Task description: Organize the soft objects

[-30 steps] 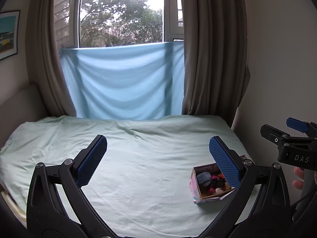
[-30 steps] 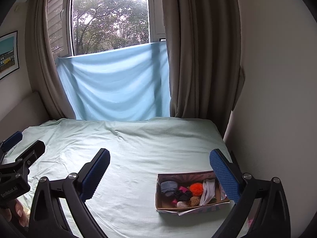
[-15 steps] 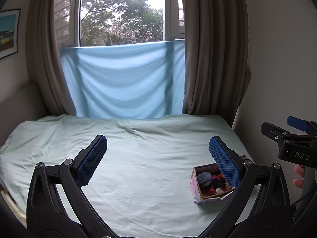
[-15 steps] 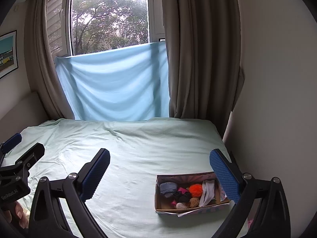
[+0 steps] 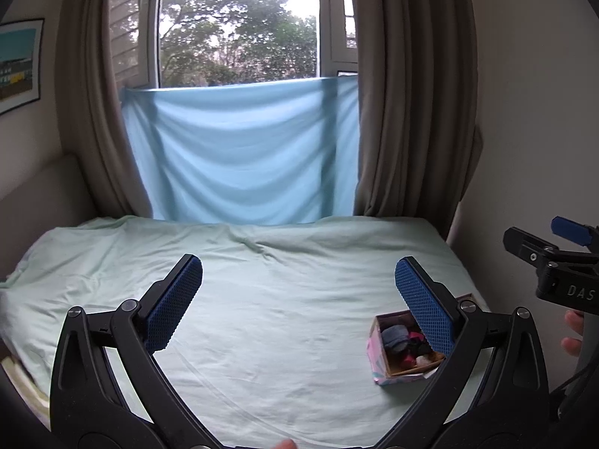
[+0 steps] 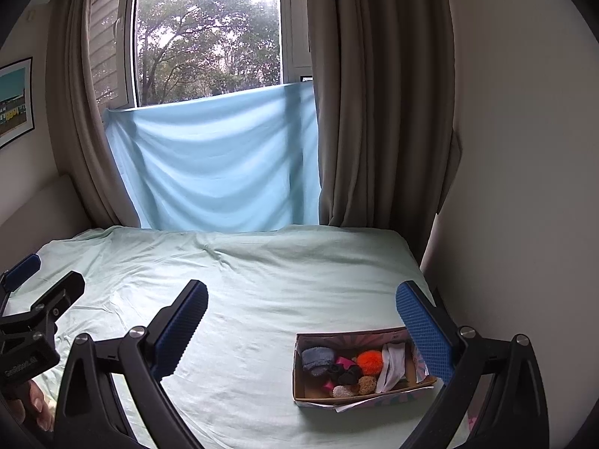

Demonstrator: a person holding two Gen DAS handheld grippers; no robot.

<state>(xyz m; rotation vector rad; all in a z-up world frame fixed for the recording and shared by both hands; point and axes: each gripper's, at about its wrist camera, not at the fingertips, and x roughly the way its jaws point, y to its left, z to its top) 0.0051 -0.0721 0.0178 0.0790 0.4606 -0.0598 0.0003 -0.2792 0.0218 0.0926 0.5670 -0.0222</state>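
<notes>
Left wrist view, nearest first: my left gripper [image 5: 298, 295] has its two blue-padded fingers [image 5: 174, 303] spread wide apart with nothing between them, held above the pale green bed sheet [image 5: 269, 299]. Just behind my right-hand finger pad sits the small cardboard box [image 5: 378, 351], partly covered by that pad, resting on the sheet near the bed's right edge; a grey soft piece and some dark and red ones show inside it. Further right, my other tool shows at the frame edge with a bit of my hand below it. Right wrist view: my right gripper [image 6: 301, 321] is likewise spread wide and holds nothing, its blue fingers [image 6: 425, 331] hovering over the sheet. The box [image 6: 299, 378] lies just beside and below the right-hand pad, open at the top, and here I can make out a grey cloth bundle [image 6: 317, 360], an orange pom-pom [image 6: 370, 361], a white fabric strip [image 6: 393, 366], black, pink and tan fuzzy bits packed together. Beyond the bed hangs a light blue cloth [image 6: 217, 164] across the lower window, brown curtains [image 6: 378, 112] on both sides, trees outside, and a framed picture [image 6: 15, 101] on the left wall.
</notes>
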